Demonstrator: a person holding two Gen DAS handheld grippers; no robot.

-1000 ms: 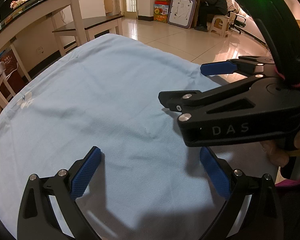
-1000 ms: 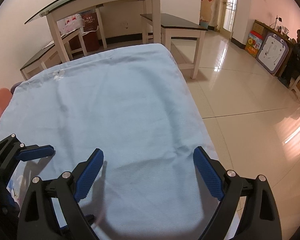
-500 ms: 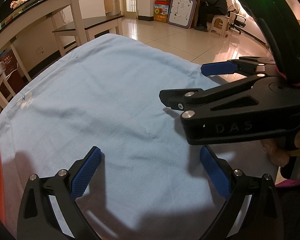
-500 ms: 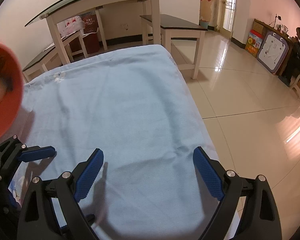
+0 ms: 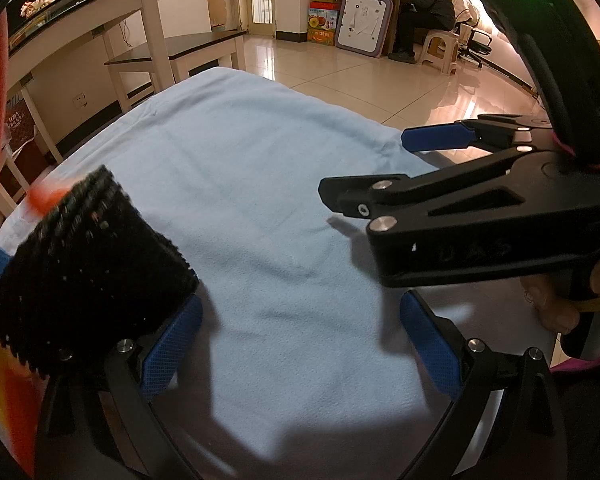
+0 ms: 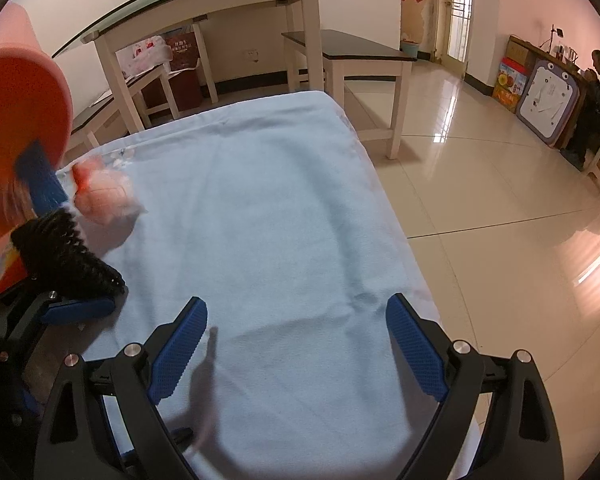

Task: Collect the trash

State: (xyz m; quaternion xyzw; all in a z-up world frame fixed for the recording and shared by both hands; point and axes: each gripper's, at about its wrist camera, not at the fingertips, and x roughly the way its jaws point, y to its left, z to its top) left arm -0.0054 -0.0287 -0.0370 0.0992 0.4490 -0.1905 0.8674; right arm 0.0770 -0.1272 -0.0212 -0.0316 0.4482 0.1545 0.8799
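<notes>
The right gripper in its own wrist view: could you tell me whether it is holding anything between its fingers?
No, the right gripper stands wide open, with only the bare blue cloth showing between its fingers.

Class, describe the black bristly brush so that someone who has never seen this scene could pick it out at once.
Start at the light blue cloth that covers the table. Go to its left edge, by the left claw, under the blurred orange container. The black brush there is the only dark, spiky thing; the crumpled pinkish wrapper beside it is pale and smooth.
</notes>
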